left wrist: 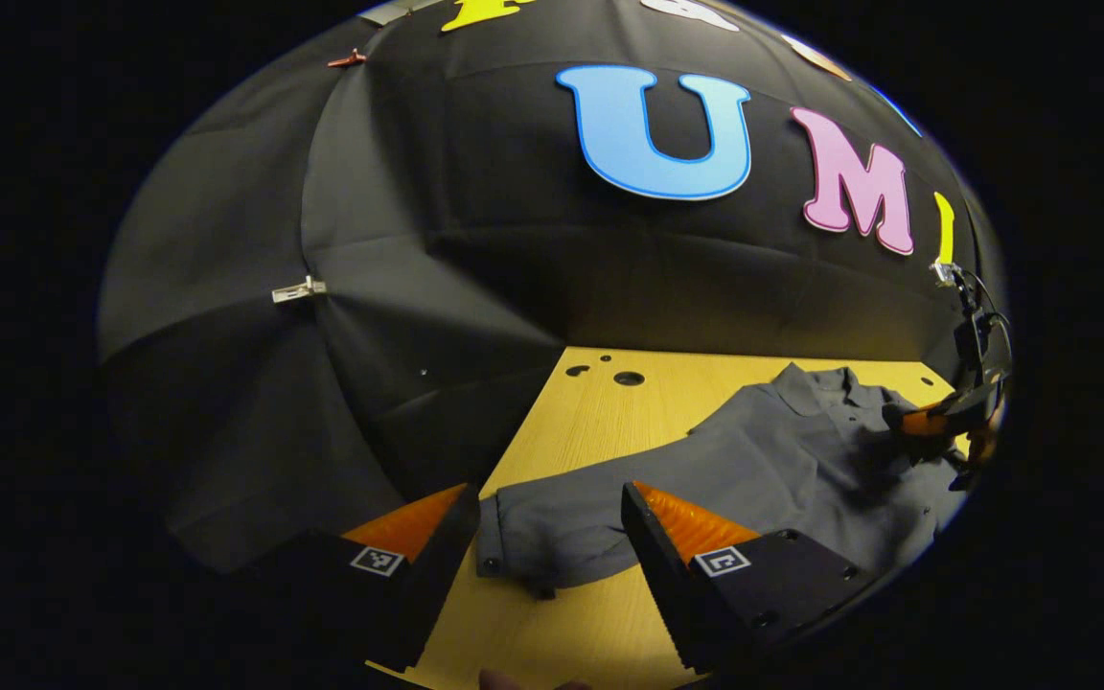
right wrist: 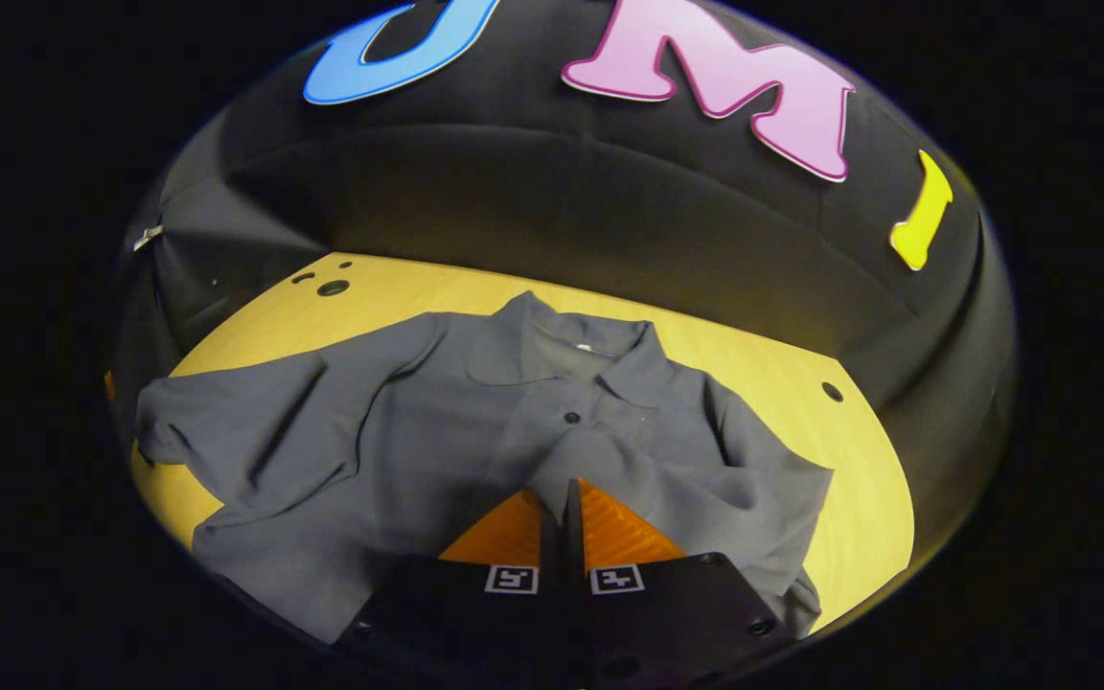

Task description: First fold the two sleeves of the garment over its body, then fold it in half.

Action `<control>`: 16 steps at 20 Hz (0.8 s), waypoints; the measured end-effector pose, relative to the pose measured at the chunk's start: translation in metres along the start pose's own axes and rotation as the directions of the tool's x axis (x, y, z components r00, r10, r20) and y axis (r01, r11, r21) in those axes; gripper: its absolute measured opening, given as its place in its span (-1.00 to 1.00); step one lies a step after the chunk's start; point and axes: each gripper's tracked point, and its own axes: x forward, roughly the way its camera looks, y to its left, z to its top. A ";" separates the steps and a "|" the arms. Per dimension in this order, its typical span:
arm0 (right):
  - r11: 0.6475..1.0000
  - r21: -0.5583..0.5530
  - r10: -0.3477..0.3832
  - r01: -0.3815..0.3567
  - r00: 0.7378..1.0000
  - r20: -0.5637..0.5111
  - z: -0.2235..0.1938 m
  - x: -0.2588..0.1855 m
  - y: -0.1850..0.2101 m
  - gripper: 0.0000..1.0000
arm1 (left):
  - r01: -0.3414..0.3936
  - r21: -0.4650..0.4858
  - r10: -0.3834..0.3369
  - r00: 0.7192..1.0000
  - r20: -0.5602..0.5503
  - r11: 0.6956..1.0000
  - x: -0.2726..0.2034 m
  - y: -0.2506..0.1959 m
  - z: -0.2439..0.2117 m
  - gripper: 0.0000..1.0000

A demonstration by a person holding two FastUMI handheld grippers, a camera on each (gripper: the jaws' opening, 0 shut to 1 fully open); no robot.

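One grey collared shirt (right wrist: 475, 431), rumpled

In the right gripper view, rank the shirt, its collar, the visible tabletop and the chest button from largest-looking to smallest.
1. shirt, covering most of the table
2. tabletop, bare wood visible around the shirt
3. collar
4. chest button, a tiny dot

The shirt lies nearer the camera, so its lead is partly apparent.

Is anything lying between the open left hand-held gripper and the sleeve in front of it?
Nothing visible. The left hand-held gripper is open, with the cuff end of the grey shirt's sleeve between its fingers, on the bare wooden table. The right hand-held gripper is closed over the shirt's front.
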 end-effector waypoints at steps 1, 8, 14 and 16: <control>1.000 -0.003 0.005 -0.005 1.000 -0.003 -0.001 0.005 0.006 -0.90 | 0.002 0.004 -0.002 1.000 -0.010 1.000 0.005 0.000 -0.006 0.88; 0.999 -0.015 0.029 -0.030 0.998 -0.055 -0.011 0.029 0.045 -0.89 | -0.037 -0.015 0.035 0.995 -0.096 0.999 0.031 0.017 -0.045 0.89; 0.993 0.051 0.107 -0.102 0.989 -0.103 -0.014 0.024 0.065 -0.51 | -0.027 -0.037 0.021 0.987 -0.161 0.999 0.051 0.016 -0.066 0.89; 0.981 0.073 0.183 -0.179 0.981 -0.062 -0.001 0.012 0.083 -0.02 | -0.030 -0.042 0.022 0.983 -0.185 0.999 0.057 0.016 -0.074 0.89</control>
